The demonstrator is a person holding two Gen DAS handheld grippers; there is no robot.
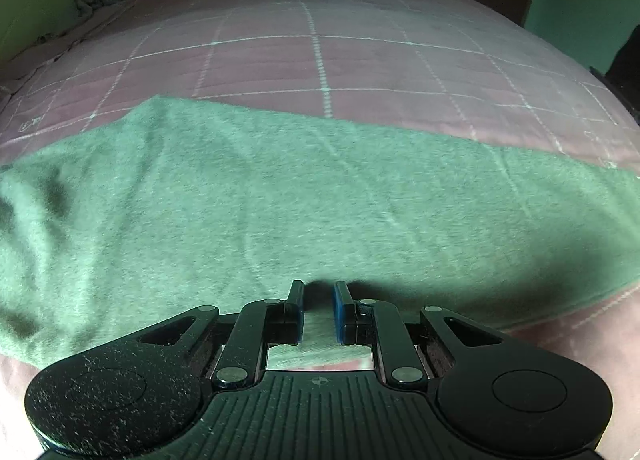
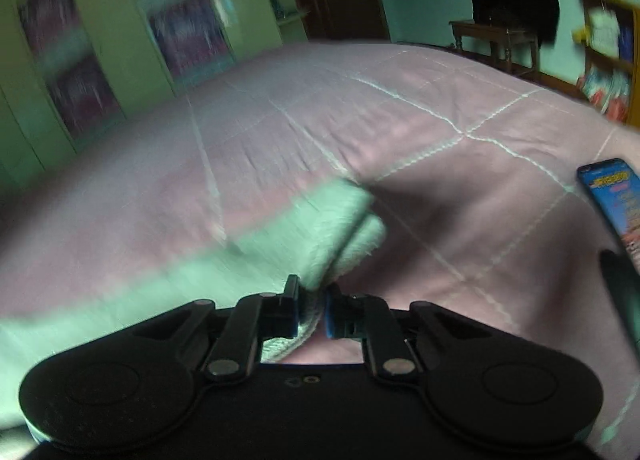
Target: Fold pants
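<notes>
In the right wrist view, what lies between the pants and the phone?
Only bare pink quilt lies between the pants and the phone; nothing else sits on that stretch. The right wrist view shows it.

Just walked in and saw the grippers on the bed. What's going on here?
A person with two handheld grippers is folding green pants on a pink quilted bed. The right gripper is shut on a bunched end of the pants. The left gripper sits open over the cloth, clamping nothing. A phone lies on the bed to the right.
</notes>
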